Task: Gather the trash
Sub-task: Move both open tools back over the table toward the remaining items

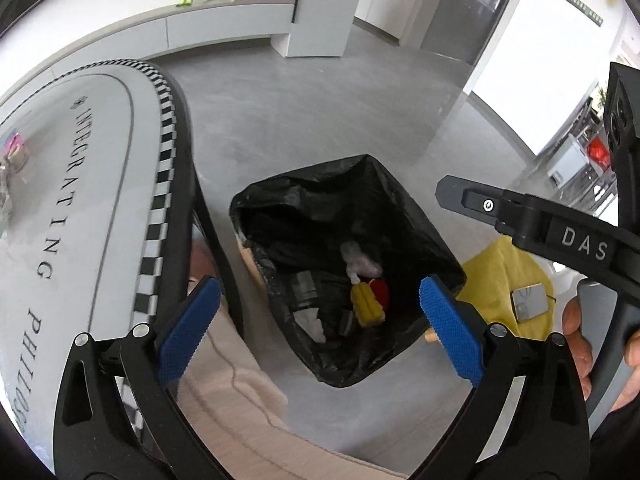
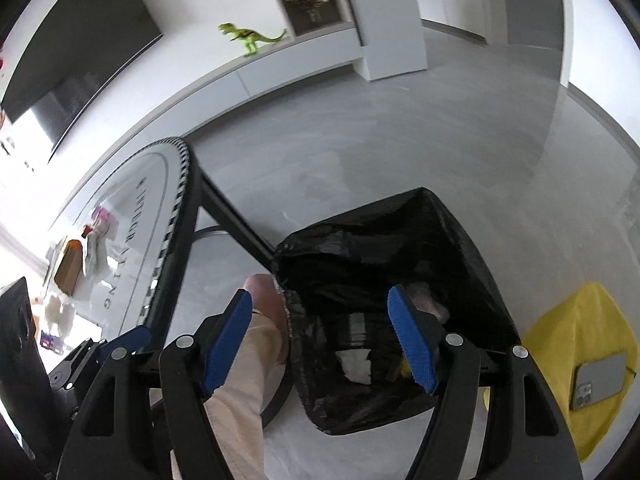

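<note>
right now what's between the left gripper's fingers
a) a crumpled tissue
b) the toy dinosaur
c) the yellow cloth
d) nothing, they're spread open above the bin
d: the left gripper has its blue pads wide apart with nothing touching them, and through the gap you see down into the black-lined trash bin, where a yellow item and white scraps already lie.

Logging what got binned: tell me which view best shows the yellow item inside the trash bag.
Left wrist view: the yellow item lies unobstructed in the trash bag, between open fingers. In the right wrist view only a yellow sliver shows behind one finger.
</note>
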`<state>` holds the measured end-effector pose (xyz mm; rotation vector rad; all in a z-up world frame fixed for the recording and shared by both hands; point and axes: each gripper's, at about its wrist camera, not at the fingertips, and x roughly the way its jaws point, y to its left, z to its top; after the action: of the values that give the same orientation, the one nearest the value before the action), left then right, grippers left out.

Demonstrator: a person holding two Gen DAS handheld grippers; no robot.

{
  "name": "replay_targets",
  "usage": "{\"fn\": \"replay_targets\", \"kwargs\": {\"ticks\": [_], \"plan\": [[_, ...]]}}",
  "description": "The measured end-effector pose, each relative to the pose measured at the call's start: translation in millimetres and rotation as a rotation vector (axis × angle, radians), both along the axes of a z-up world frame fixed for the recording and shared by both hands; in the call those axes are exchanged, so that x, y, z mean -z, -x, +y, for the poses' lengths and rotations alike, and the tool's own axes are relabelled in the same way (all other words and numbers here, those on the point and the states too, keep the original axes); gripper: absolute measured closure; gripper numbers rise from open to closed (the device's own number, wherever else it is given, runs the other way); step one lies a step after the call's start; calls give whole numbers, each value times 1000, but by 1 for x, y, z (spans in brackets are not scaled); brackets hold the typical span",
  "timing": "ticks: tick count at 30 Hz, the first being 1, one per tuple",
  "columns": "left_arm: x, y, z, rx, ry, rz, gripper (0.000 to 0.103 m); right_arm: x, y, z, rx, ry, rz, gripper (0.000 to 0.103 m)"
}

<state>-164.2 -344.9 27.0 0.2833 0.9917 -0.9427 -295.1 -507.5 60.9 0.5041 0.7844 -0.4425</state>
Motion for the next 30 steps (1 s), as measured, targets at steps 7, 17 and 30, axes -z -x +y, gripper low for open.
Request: {"fn": "replay_targets", "kwargs": {"ticks": [7, 17, 30], "plan": [[-11, -11, 32, -54, 32, -25, 6, -13, -23, 35, -92, 23, -13, 32], [-28, -44, 106, -216, 66, -84, 6, -30, -76, 100, -276, 57, -20, 32], [-24, -106, 205, -447, 59, -92, 6, -31, -150, 180, -478, 97, 6, 32]]}}
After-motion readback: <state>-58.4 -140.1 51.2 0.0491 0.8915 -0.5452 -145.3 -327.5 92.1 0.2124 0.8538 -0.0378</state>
